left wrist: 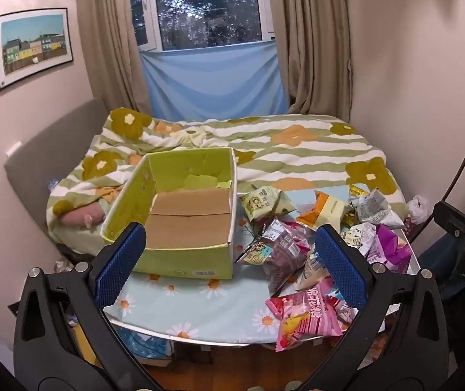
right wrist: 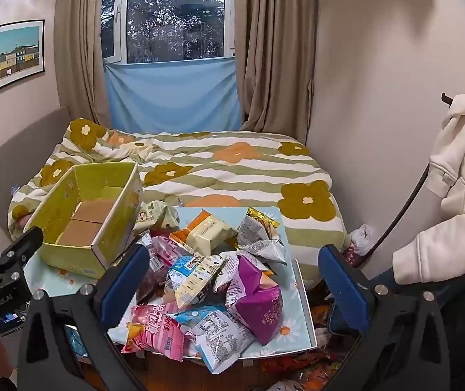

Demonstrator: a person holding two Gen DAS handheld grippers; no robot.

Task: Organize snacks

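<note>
An empty green cardboard box (left wrist: 186,215) (right wrist: 85,224) stands open on the left of a small table (left wrist: 173,296) (right wrist: 297,329) with a daisy-print cloth. A heap of several snack packets (left wrist: 317,244) (right wrist: 219,280) lies to its right, among them a pink packet (left wrist: 307,319) (right wrist: 154,329), a purple one (right wrist: 258,303) and a yellow-orange one (left wrist: 326,211) (right wrist: 206,231). My left gripper (left wrist: 230,267) hovers open before the box and the heap. My right gripper (right wrist: 232,285) hangs open above the heap, holding nothing. The left gripper's body (right wrist: 1,270) shows at the right wrist view's left edge.
A bed with a striped flowered duvet (left wrist: 265,150) (right wrist: 219,166) stands just behind the table. A cream hoodie (right wrist: 454,195) hangs at the right. More wrappers litter the floor (right wrist: 300,368) under the table's right side. The grey headboard (left wrist: 46,150) is at the left.
</note>
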